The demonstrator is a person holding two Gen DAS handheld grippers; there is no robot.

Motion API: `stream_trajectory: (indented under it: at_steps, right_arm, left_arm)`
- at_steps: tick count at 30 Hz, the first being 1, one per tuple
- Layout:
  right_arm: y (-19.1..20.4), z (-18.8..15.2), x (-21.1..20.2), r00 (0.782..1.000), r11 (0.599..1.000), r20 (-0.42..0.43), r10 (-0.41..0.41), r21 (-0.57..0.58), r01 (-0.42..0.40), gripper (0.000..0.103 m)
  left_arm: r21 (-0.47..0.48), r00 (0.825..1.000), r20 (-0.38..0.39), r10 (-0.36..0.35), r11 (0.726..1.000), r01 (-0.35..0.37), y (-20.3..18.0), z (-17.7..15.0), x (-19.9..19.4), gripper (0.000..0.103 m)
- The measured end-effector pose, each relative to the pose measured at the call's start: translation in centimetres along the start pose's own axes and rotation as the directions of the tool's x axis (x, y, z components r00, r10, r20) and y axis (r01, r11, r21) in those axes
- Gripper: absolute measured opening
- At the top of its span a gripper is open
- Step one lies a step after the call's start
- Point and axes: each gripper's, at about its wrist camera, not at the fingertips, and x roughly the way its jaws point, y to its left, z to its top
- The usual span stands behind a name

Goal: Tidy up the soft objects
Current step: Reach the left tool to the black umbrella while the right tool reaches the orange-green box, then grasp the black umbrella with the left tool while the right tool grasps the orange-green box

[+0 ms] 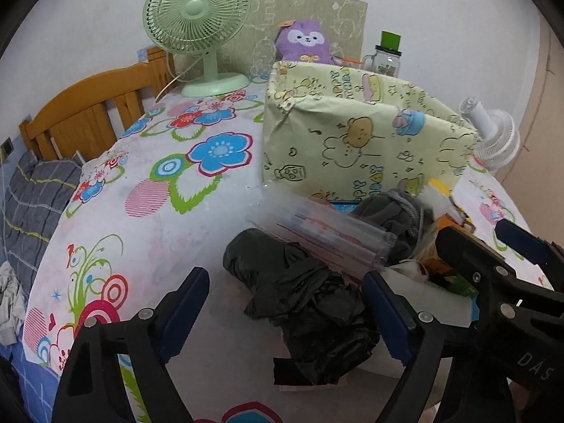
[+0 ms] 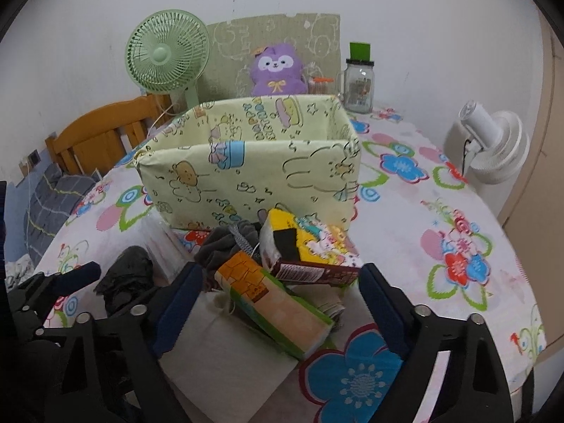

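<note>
The left gripper (image 1: 285, 312) hovers low over the table (image 1: 197, 232) with its jaws spread wide on either side of a crumpled black plastic bag (image 1: 310, 303), pinching nothing. The right gripper (image 2: 282, 303) sits just beside it, jaws likewise spread, flanking a green-and-orange tissue pack (image 2: 278, 306) without gripping it. The soft things lie heaped on the flowered cloth in front of the yellow-green cartoon-print box (image 2: 253, 169): a grey fabric bundle (image 2: 220, 246), a yellow sponge pack (image 2: 303, 239), a clear plastic sleeve (image 1: 328, 229) and a white cloth (image 2: 225, 359). Behind the box stand a purple plush toy (image 2: 276, 68), a green desk fan (image 1: 197, 24), a glass jar (image 2: 359, 84) and a white fan (image 2: 493, 144).
</note>
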Motion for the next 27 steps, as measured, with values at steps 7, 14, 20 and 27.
stream_trajectory:
  at_steps: [7,14,20,27]
  right_arm:
    - [0.2,-0.3,1.3,0.998,0.999,-0.050,0.046,0.029,-0.045,0.070]
    - [0.3,-0.4,1.2,0.997,0.997,-0.044,0.067,0.033,-0.066,0.054]
    - [0.6,-0.4,0.8,0.997,0.997,-0.039,0.074,0.025,-0.073,0.042]
    - [0.5,0.0,-0.2,0.996,0.996,-0.013,0.087,0.034,-0.087,0.030]
  left_arm:
    - [0.003,1.000,-0.017,-0.003,1.000,0.003,-0.2,-0.2,0.7,0.071]
    - [0.000,0.999,0.001,-0.037,0.999,0.037,-0.4,-0.1,0.2,0.050]
    - [-0.026,0.997,0.029,-0.068,0.997,0.068,-0.1,0.0,-0.6,0.044]
    - [-0.025,0.996,0.059,-0.067,0.997,0.069,-0.1,0.1,-1.7,0.043]
